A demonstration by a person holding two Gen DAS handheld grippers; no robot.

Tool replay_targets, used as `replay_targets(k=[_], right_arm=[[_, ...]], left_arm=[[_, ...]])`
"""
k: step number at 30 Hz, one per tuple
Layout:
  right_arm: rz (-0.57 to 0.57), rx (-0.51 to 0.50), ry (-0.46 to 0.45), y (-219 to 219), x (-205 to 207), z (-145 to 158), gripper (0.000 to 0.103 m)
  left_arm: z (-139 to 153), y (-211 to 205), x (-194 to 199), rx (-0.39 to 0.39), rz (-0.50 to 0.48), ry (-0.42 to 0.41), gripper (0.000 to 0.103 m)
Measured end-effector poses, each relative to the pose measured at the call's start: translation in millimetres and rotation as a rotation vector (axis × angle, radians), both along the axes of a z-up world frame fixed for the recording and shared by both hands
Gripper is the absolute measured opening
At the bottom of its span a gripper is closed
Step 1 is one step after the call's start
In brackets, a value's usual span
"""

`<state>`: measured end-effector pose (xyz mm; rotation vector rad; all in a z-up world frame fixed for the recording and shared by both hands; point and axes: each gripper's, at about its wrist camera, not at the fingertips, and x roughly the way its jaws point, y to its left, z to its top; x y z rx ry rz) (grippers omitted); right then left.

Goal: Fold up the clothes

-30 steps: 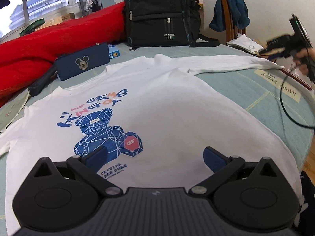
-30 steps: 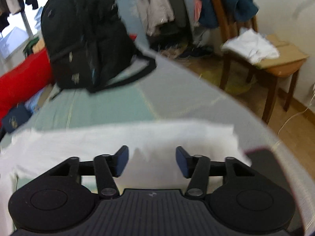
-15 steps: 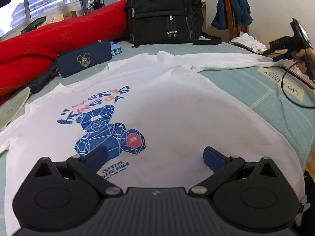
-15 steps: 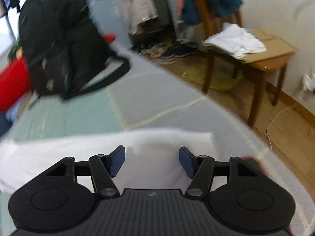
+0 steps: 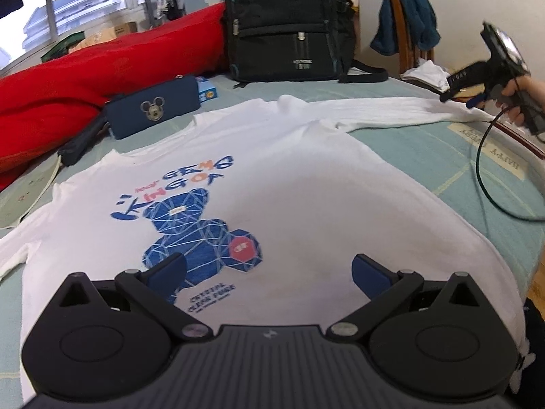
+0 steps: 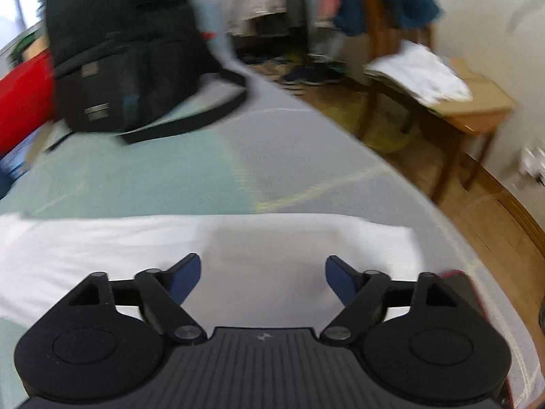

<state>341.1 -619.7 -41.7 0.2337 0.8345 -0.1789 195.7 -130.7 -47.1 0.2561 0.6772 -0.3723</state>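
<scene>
The left wrist camera sits low at the near hem of the white shirt [image 5: 306,184], facing far toward the black backpack [image 5: 289,24]. The right wrist camera looks down close over the shirt's right sleeve [image 6: 218,238]. Both views share sleeve, backpack and wooden chair [image 6: 442,109].

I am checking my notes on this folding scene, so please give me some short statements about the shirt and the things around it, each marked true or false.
1. The white shirt lies print side up on the bed. True.
2. The black backpack stands on the shirt. False: it stands beyond it, apart.
3. The shirt's long sleeve is folded over its chest. False: it stretches out sideways.
4. The left gripper has its jaws apart above the shirt. True.
5. A navy pouch lies beside the red cushion. True.
</scene>
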Motion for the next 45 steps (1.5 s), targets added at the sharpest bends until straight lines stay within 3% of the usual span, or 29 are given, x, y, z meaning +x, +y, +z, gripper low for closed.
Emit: replay_targets(k=[5,12,17,21,25,28,32,35,38,41,45], right_arm=[[0.191,0.026,-0.015,92,25,32,0.098],[0.439,0.071,0.048,232,83,43,0.103],[0.476,0.104,0.121,294,124,29,0.103],[0.422,0.092,0.169,314,145,4,0.103],[0.398,-0.018,0.111,322,168,-12,0.103],[0.374,-0.046,0.091,318,185,-13,0.103],[0.351,-0.066,0.099,324,175,9,0.103],[0.423,-0.041,0.132,340,154,18,0.103],[0.501,-0.054,0.156,360,146,10,0.103],[0.477,-0.115,0.172,370,157,-9,0.103],[0.441,-0.104,0.127,365,175,-17,0.103]], left_arm=[[3,17,0,0.036,0.052,-0.028,0.102],[2,54,-1,0.023,0.104,-0.041,0.102],[-1,84,4,0.025,0.170,-0.049,0.102],[-5,105,8,-0.022,0.204,-0.038,0.102],[-9,116,10,-0.046,0.220,-0.027,0.102],[-7,119,7,-0.062,0.217,-0.031,0.102],[-5,123,4,-0.079,0.213,-0.040,0.102],[-5,123,4,-0.084,0.211,-0.040,0.102],[-6,120,4,-0.085,0.193,-0.035,0.102],[-8,118,4,-0.082,0.182,-0.027,0.102],[-11,116,4,-0.082,0.172,-0.011,0.102]])
